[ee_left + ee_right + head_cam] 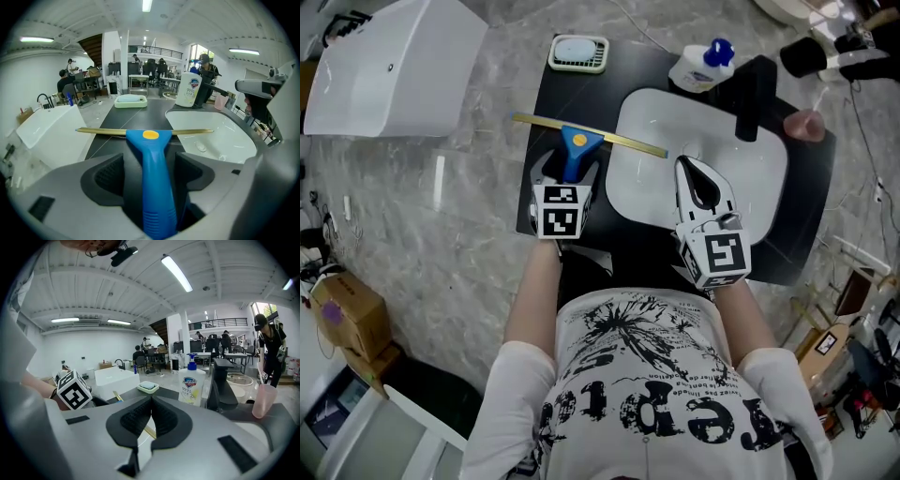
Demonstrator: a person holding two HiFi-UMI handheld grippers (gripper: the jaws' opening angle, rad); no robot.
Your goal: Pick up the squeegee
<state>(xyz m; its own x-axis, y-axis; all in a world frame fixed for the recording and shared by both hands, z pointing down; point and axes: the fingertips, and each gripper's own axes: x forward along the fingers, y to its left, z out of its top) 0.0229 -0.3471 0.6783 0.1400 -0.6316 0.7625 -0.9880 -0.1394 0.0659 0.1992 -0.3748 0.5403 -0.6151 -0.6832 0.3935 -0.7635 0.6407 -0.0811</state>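
The squeegee (577,142) lay on the black desk (546,98), just left of the white sink (642,192). Its yellow blade ran slantwise, and the right end reached over the sink's rim. Its blue handle pointed back toward the person. The left tongs (568,169) stood open astride that handle. The right jaw sat close against it, and a dark gap showed on the left side. The right tongs (684,165) were closed on nothing, their tip over the sink's near left part. At the back of the desk a soap bottle (703,66) with a blue pump stood beside a black tap (753,94). A pink cup (807,125) was to the right of the tap. A pale green soap dish (578,53) sat at the far left corner.
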